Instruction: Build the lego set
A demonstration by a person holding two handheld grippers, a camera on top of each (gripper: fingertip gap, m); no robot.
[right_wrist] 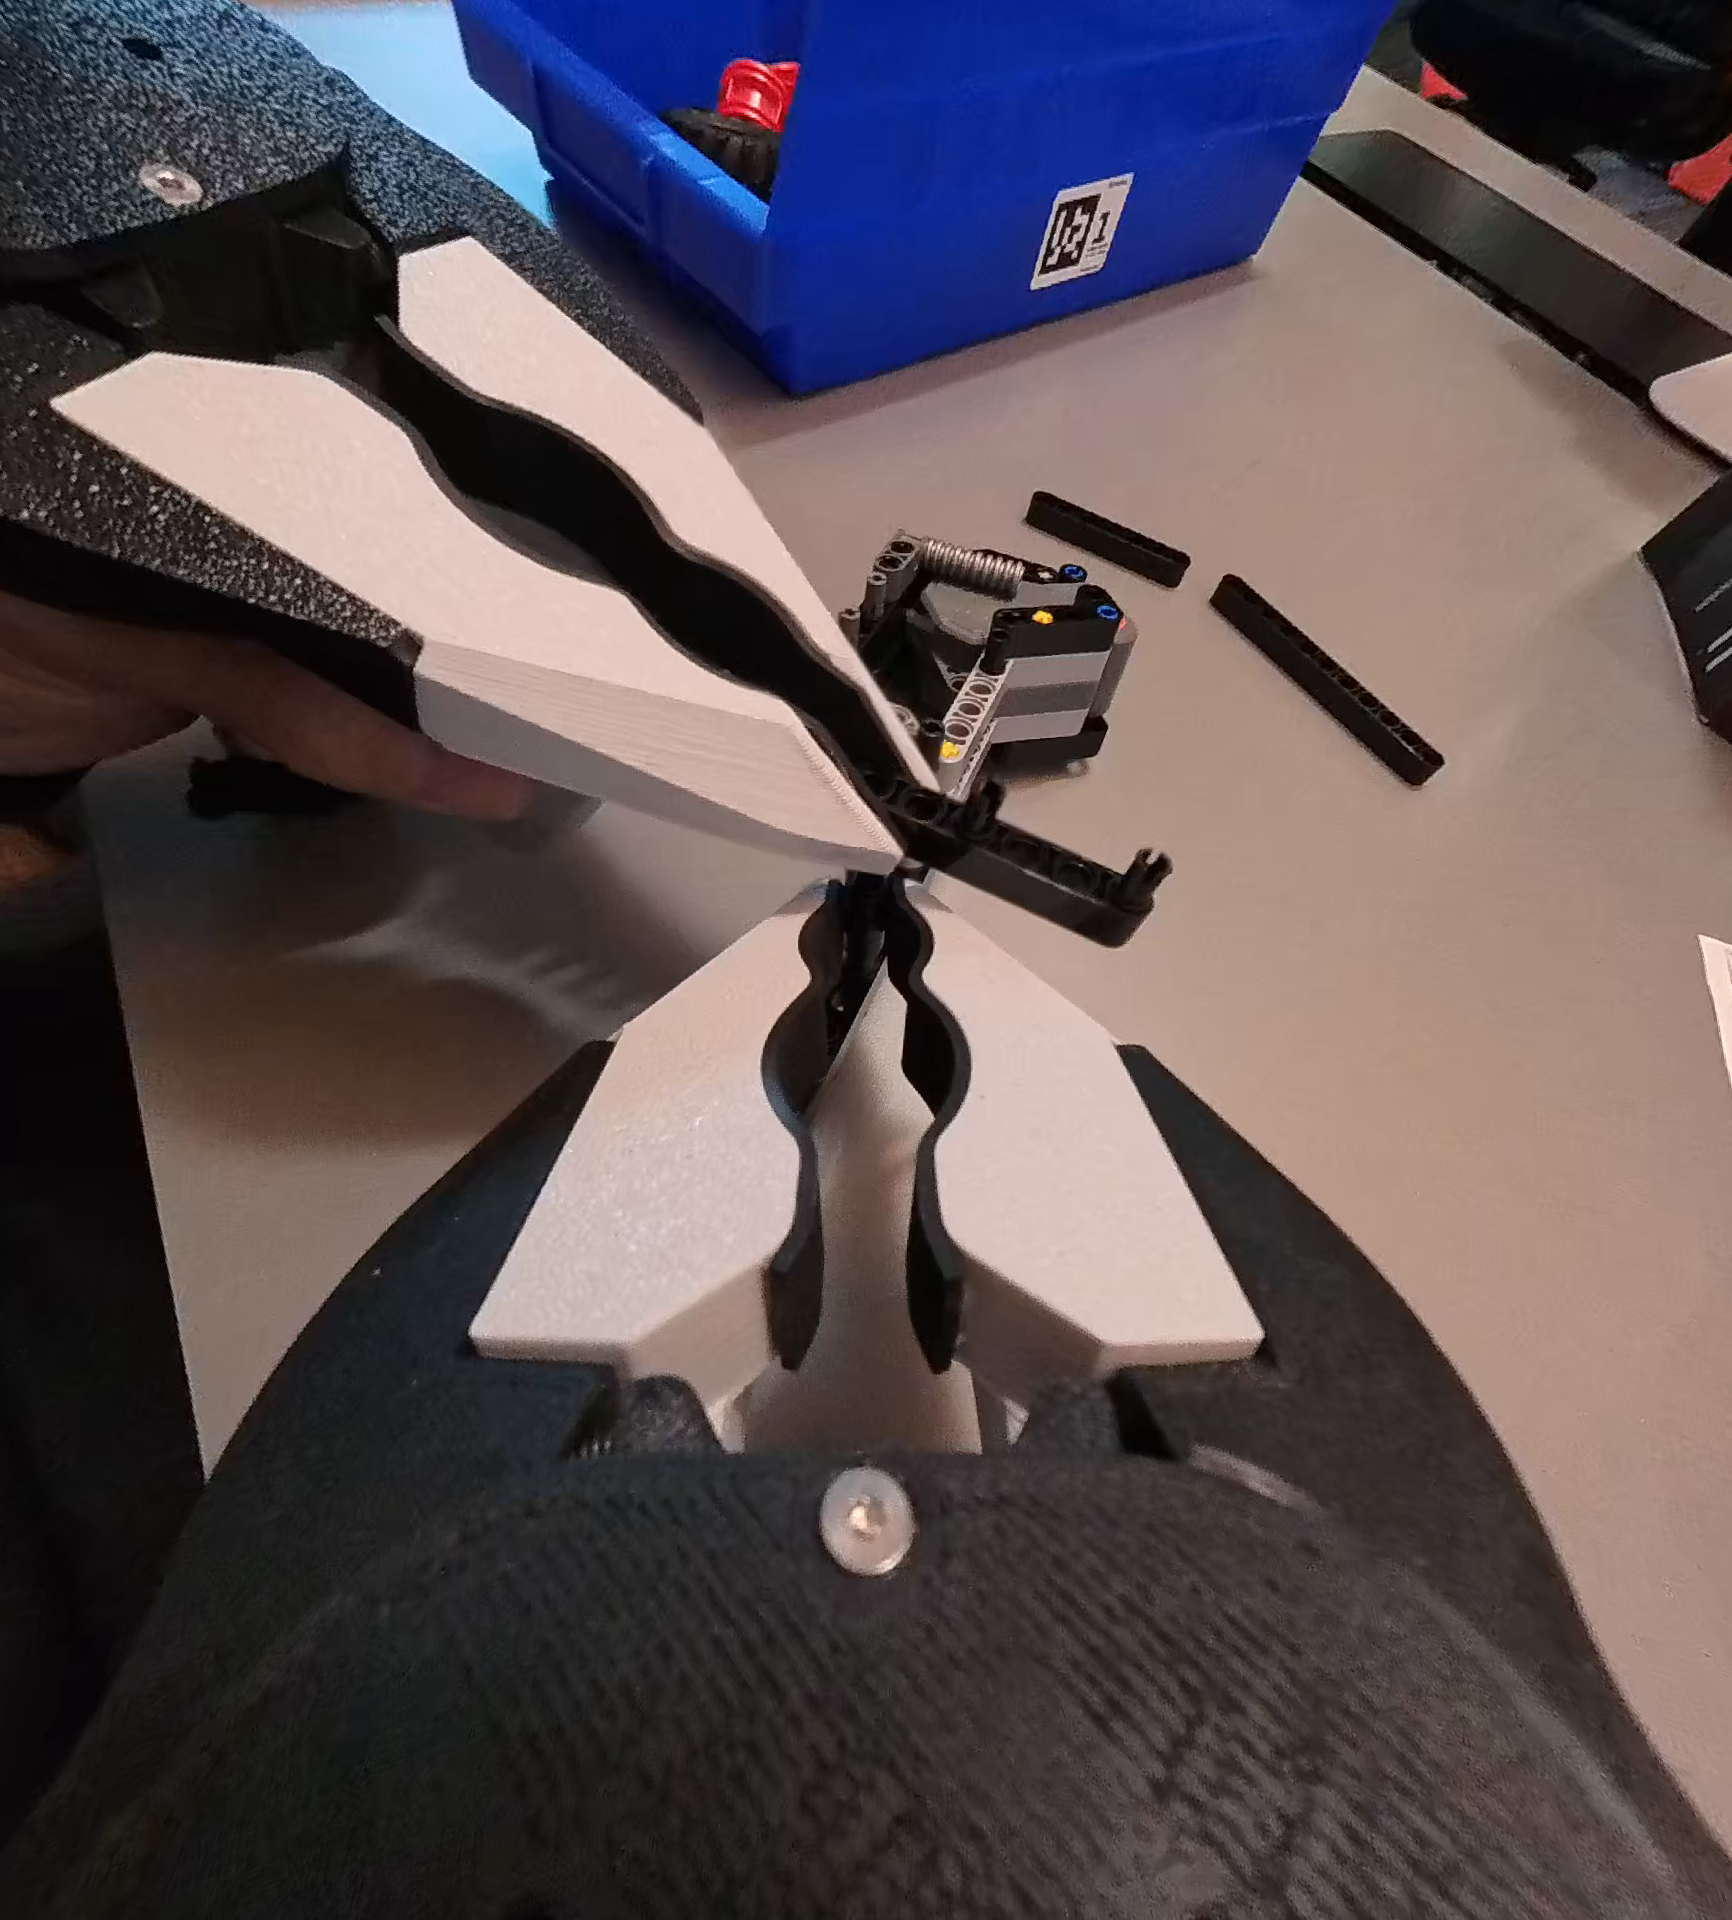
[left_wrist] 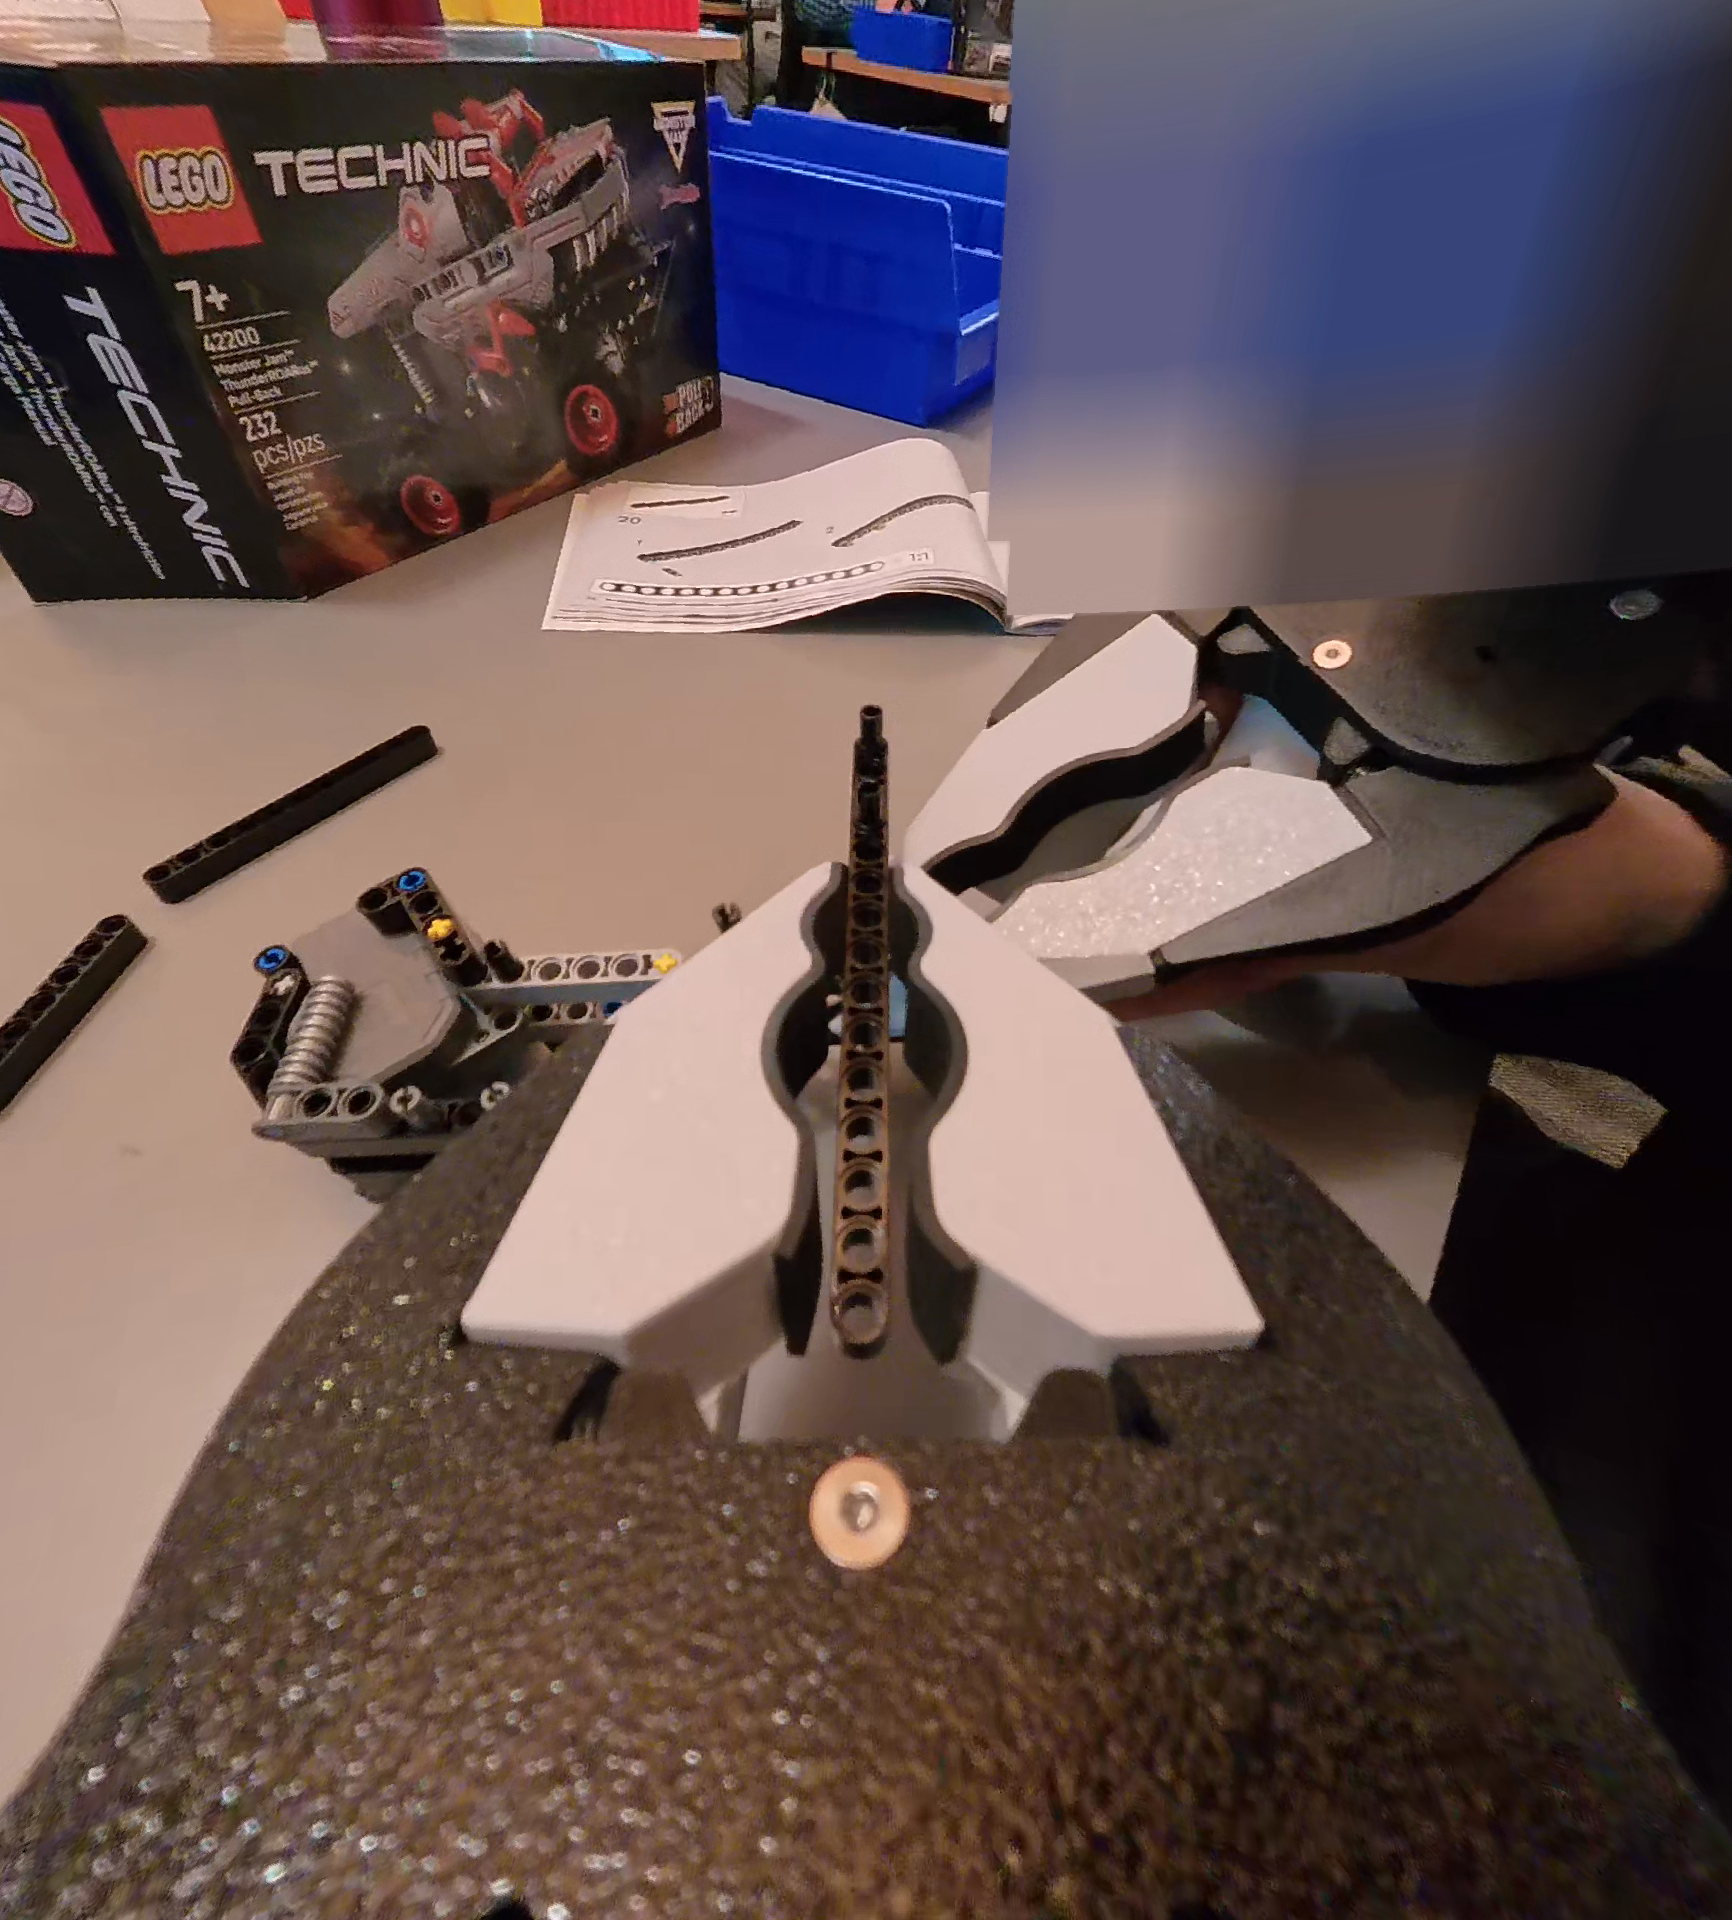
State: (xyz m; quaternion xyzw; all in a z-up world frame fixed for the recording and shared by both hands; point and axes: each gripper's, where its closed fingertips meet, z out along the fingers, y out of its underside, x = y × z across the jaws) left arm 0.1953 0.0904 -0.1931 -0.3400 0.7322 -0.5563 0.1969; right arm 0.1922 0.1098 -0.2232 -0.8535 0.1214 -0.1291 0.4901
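My left gripper is shut on a long black beam that runs forward between its fingers, with a small black pin at the far end. In the right wrist view the left gripper comes in from the upper left and the beam sticks out to the right. My right gripper is shut on a small black piece, its tips right against the beam's side. In the left wrist view the right gripper meets the beam from the right. A grey and black partial assembly with a metal spring lies on the table behind.
Two loose black beams lie left of the assembly. The set's box stands at the back left, an open instruction booklet beside it. A blue bin with parts stands at the far side. A tiny black pin lies on the table. My left and right fingertips are right by each other.
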